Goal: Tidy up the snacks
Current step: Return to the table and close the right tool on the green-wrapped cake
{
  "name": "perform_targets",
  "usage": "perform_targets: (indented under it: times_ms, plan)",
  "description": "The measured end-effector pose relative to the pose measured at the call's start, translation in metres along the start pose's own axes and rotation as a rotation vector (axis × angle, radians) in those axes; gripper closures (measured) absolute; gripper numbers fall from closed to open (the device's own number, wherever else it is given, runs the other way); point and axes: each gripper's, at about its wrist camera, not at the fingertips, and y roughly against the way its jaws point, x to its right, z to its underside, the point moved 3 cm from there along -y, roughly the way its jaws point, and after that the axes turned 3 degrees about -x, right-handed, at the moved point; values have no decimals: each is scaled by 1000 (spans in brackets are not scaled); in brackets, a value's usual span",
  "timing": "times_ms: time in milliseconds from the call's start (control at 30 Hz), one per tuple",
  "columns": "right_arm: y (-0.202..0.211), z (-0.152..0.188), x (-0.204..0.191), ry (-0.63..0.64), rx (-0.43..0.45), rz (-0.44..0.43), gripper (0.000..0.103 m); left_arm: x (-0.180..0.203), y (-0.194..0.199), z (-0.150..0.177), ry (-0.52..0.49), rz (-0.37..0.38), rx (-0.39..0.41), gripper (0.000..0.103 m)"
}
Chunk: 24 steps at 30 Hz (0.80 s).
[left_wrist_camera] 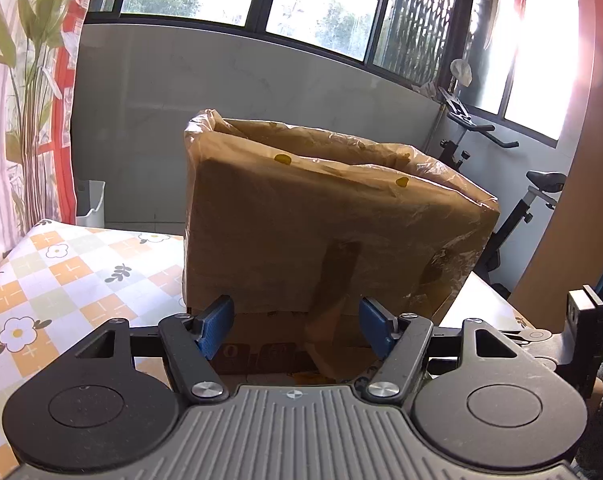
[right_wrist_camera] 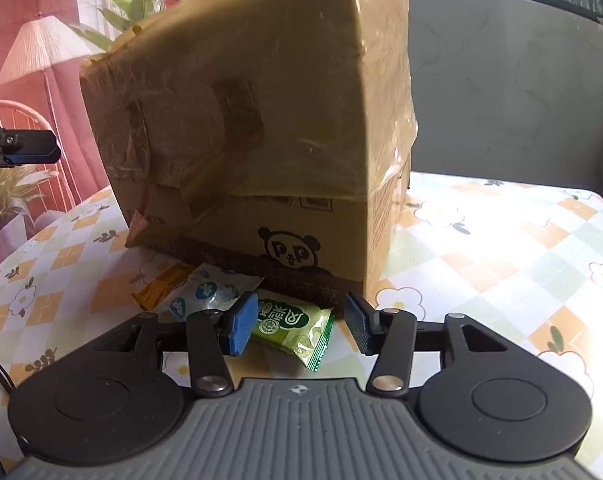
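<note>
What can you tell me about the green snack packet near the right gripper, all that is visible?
The green snack packet is a small sealed pouch of glossy film, light green with white characters, a round emblem and darker crimped ends. It lies flat on the checked flower tablecloth, close before the cardboard box, beside a white and blue packet. The right gripper is open around it; one blue finger overlaps its left end.

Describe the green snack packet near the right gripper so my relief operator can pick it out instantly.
Find the big cardboard box lined with plastic, standing on the flower-patterned tablecloth. At the foot of its panda-logo side lie three packets; the green snack packet is the nearest, between the open right gripper fingers. Its neighbours are a white packet with blue circles and an orange packet.
</note>
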Motion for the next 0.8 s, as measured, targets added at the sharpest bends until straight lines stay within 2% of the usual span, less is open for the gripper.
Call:
perform_targets:
  times_ms: [67, 133, 233, 300, 600, 700, 800]
  plan:
    - [-11, 0, 1, -9, -23, 0, 51, -1, -2, 3, 0, -4, -7, 32]
    - [-21, -1, 3, -68, -36, -19, 51, -1, -2, 6, -5, -9, -13, 32]
    - [-28, -3, 7, -136, -50, 3, 51, -3, -3, 11, -4, -13, -22, 32]
    - [-30, -1, 5, -138, -73, -6, 51, -4, -2, 14, 3, -16, -24, 32]
    - [-6, 20, -1, -247, -137, -71, 50, -8, -7, 31, 20, -16, -46, 32]
    - [1, 23, -10, -218, -180, -87, 50, -9, -8, 34, 25, -10, -50, 32]
    - [5, 21, -22, -98, -199, -43, 50, -12, -8, 37, 31, -9, -52, 32]
